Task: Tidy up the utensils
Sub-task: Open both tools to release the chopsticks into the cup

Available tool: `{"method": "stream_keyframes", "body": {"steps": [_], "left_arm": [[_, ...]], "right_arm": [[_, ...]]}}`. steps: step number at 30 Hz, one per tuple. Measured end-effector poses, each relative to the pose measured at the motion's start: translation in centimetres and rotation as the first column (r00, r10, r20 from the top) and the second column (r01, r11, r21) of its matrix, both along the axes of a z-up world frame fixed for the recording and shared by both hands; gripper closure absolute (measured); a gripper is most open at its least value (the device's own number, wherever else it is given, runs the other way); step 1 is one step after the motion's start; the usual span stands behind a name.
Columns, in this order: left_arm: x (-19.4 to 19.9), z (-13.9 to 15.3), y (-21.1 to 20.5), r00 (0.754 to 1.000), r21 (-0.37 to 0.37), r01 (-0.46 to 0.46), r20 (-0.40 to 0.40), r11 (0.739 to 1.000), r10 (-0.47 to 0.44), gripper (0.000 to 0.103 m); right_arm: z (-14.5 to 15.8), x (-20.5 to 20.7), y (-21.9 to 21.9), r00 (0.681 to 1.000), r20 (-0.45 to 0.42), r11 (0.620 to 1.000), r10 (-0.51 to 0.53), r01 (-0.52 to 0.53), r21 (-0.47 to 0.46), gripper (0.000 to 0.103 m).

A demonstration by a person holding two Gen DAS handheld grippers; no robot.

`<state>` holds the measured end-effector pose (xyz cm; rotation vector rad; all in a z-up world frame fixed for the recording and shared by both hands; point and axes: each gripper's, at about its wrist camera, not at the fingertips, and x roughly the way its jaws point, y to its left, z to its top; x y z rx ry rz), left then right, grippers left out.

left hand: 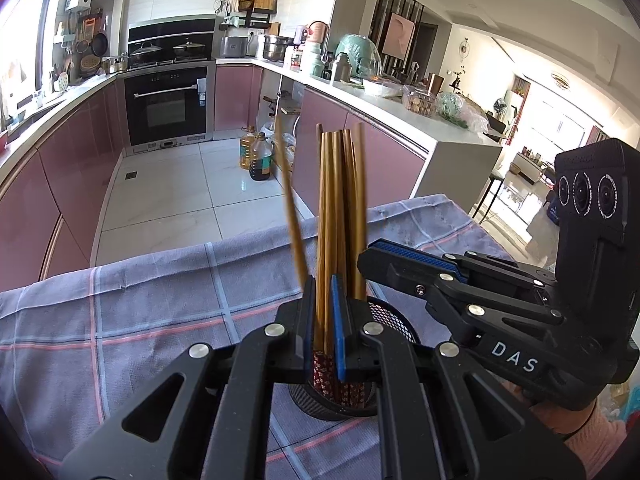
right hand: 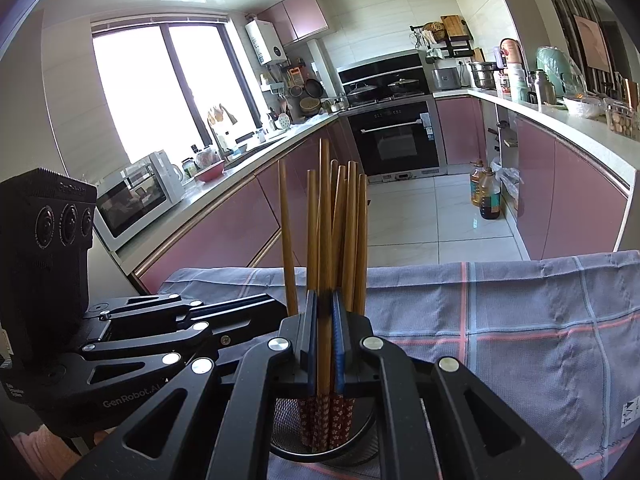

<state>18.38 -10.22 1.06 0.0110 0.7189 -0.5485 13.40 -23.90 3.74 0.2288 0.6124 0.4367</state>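
- The chopsticks (left hand: 340, 216) stand almost upright in a black mesh holder (left hand: 394, 320) on the checked cloth (left hand: 120, 320). Their patterned red ends are down in the holder and the plain wooden tips point up.
- The left gripper (left hand: 322, 320) is narrow, its blue pads (left hand: 339, 332) closed on about two chopsticks from the bundle, just above the holder rim.
- The right gripper (right hand: 325, 336) is also narrow and pinches one chopstick or perhaps two, at nearly the same height.
- One chopstick (left hand: 290, 200) leans away to the left, apart from the bundle. It looks blurred, and I cannot tell if anything holds it.
- Both grippers are equally near, and the long axis is vertical, so I judge that the next move is along this axis, straight down into the holder.
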Motion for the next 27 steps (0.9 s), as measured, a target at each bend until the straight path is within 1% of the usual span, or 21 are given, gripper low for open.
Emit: {"method": "stream_keyframes", "body": {"steps": [4,6,7,8,9,10,11,12,14,15,16,18,19,20,21,22,23,24,27], "left_arm": [[0.0,-0.4,0.1,1.0,-0.003,0.004,-0.007,1.0,-0.004,0.095],[-0.1,-0.5,0.2,1.0,-0.009,0.005,-0.006,1.0,-0.005,0.091],[-0.2,-0.6,0.3,1.0,-0.012,0.002,-0.005,1.0,-0.002,0.086],[-0.5,-0.7,0.6,1.0,-0.015,-0.002,0.0,1.0,0.002,0.08],[-0.8,-0.7,0.8,1.0,-0.017,-0.007,0.011,1.0,0.007,0.076],[-1.3,-0.6,1.1,1.0,-0.018,-0.014,0.025,1.0,0.015,0.069],[-1.8,-0.5,1.5,0.999,-0.022,-0.028,0.042,0.999,0.029,0.06],[-2.3,-0.4,1.9,0.998,-0.029,-0.04,0.057,0.999,0.041,0.053],[-3.3,-0.3,3.2,0.993,-0.046,-0.085,0.082,0.995,0.089,0.03],[-3.8,-0.3,3.9,0.988,-0.052,-0.116,0.098,0.992,0.121,0.026],[-4.5,-0.2,4.6,0.982,-0.059,-0.144,0.114,0.988,0.15,0.023],[-5.6,-0.1,5.8,0.968,-0.059,-0.197,0.146,0.979,0.203,0.018],[-6.2,-0.1,6.5,0.958,-0.059,-0.229,0.164,0.972,0.236,0.01],[-6.9,-0.1,7.1,0.946,-0.06,-0.26,0.185,0.964,0.267,0.008],[-7.7,0.0,7.6,0.935,-0.059,-0.28,0.207,0.958,0.286,0.007],[-8.3,0.1,8.0,0.926,-0.054,-0.298,0.227,0.953,0.302,0.006],[-8.9,0.2,8.4,0.914,-0.051,-0.319,0.246,0.946,0.322,0.006],[-9.6,0.2,8.8,0.902,-0.047,-0.341,0.265,0.939,0.341,0.006],[-11.5,0.5,9.8,0.879,-0.05,-0.375,0.297,0.926,0.372,0.006]], "right_arm": [[0.0,-0.1,0.0,1.0,0.004,1.0,-0.004,0.004,0.001,0.095],[0.1,-0.5,0.0,1.0,0.009,1.0,-0.002,0.002,0.002,0.095],[0.2,-0.7,0.0,1.0,0.013,1.0,-0.003,0.003,0.001,0.095],[0.3,-0.9,-0.1,1.0,0.017,1.0,-0.003,0.003,0.0,0.089],[0.4,-1.2,-0.1,1.0,0.025,1.0,-0.004,0.004,-0.002,0.084],[0.5,-1.5,-0.1,0.999,0.035,1.0,-0.006,0.006,-0.008,0.075],[0.7,-1.9,-0.1,0.999,0.044,1.0,-0.01,0.011,-0.018,0.07],[0.8,-2.3,-0.2,0.998,0.055,1.0,-0.013,0.015,-0.025,0.065],[1.0,-3.0,-0.5,0.997,0.072,0.999,-0.034,0.036,-0.026,0.038],[1.0,-3.4,-0.6,0.996,0.081,0.999,-0.04,0.042,-0.023,0.034],[1.0,-3.8,-0.7,0.995,0.087,0.999,-0.045,0.047,-0.025,0.032],[1.0,-4.4,-0.8,0.993,0.098,0.997,-0.061,0.064,-0.031,0.023],[0.9,-4.8,-0.8,0.992,0.106,0.997,-0.068,0.072,-0.036,0.016],[0.9,-5.2,-0.7,0.991,0.114,0.996,-0.073,0.079,-0.047,0.013],[0.9,-5.5,-0.6,0.99,0.12,0.995,-0.077,0.084,-0.059,0.012],[0.8,-5.9,-0.4,0.988,0.128,0.993,-0.081,0.091,-0.073,0.008],[0.7,-6.3,-0.2,0.987,0.137,0.992,-0.085,0.098,-0.085,0.006],[0.6,-6.6,0.1,0.986,0.142,0.99,-0.089,0.103,-0.099,0.006],[0.4,-7.8,0.8,0.982,0.167,0.985,-0.086,0.109,-0.13,0.006]]}}
